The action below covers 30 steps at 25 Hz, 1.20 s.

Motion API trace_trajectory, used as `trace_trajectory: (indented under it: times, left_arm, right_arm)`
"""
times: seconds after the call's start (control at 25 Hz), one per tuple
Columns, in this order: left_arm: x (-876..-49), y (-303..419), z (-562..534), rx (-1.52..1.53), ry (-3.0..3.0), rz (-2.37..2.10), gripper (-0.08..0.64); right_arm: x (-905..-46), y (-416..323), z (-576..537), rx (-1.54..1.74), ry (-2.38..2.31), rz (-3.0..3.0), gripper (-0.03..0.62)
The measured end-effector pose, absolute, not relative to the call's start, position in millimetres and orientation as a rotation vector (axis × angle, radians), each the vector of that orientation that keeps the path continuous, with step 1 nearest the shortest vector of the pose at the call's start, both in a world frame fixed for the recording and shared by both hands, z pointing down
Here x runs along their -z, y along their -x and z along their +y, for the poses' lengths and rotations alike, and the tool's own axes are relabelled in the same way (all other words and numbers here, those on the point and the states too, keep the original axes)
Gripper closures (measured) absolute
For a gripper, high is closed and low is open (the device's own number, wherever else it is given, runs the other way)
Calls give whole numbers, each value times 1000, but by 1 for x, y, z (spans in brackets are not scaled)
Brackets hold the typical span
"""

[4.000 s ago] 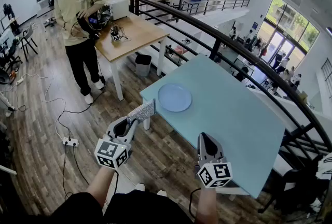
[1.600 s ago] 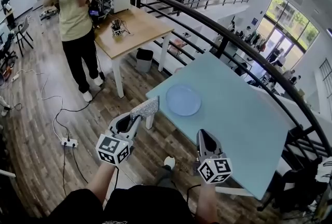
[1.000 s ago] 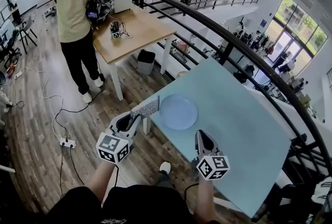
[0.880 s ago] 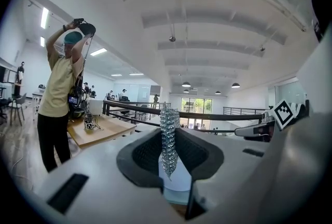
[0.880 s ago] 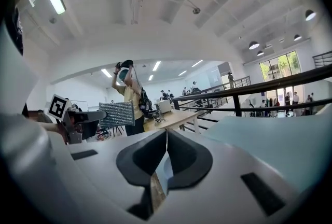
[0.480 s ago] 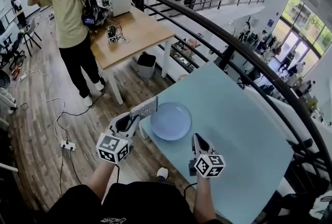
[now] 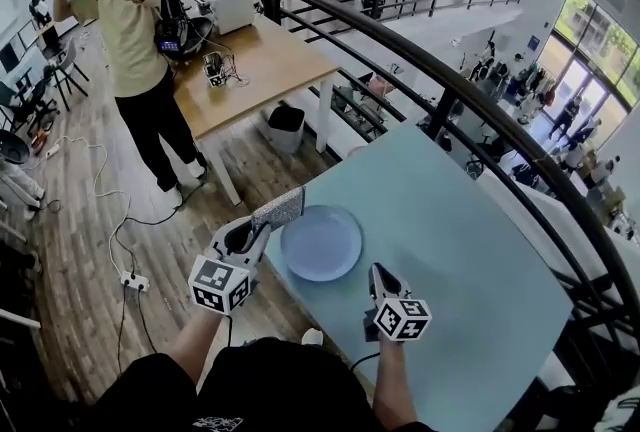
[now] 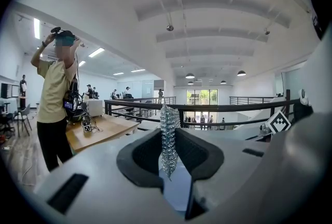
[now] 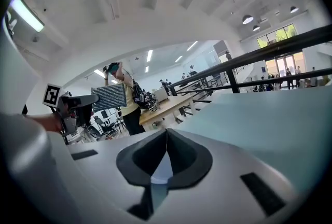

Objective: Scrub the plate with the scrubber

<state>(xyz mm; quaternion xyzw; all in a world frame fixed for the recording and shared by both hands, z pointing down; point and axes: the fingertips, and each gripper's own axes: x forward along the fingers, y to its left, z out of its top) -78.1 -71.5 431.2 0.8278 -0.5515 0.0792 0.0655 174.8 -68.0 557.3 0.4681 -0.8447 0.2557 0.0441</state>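
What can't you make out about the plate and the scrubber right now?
- Dirt on the plate: too small to see in the head view, and the grippers' own bodies hide nearly all of it in both gripper views.
- Whether the scrubber in the left gripper touches the plate's rim: the head view gives no height.

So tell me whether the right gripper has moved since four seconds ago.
Yes: the right gripper has come forward to just short of the plate.

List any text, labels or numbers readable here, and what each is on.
No readable words or numbers anywhere.
Left gripper and right gripper cubes: black-and-white square markers only, no letters.
Screen on the standing person: too small to read.
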Motion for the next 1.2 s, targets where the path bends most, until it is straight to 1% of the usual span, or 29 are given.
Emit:
trace_trajectory:
  times: [0.24, 0.48, 0.88, 1.0, 1.04, 1.08, 1.2]
  left_arm:
    - [-453, 66, -86, -271, -2470, -1622, 474]
    - [-493, 55, -99, -348, -2412, -1548, 474]
    - [-568, 35, -128, -508, -2370, -1326, 474]
    - [-584, 32, -137, -542, -2356, -1257, 474]
    - [-588, 32, -141, -547, -2353, -1234, 474]
    - [-592, 33, -144, -553, -2353, -1211, 474]
    - [-603, 30, -152, -573, -2357, -1129, 474]
  right_arm:
    - [-580, -176, -86, -829, -1374, -2553, 584]
    - [-619, -170, -96, -917, -1287, -2468, 584]
    - [-667, -152, -122, -1038, -1296, -2311, 581]
    - [-676, -150, -130, -1064, -1320, -2252, 559]
    - [-680, -149, -133, -1069, -1329, -2233, 522]
    - [-683, -146, -135, -1072, -1337, -2216, 512]
    - [-693, -144, -141, -1084, -1377, -2161, 508]
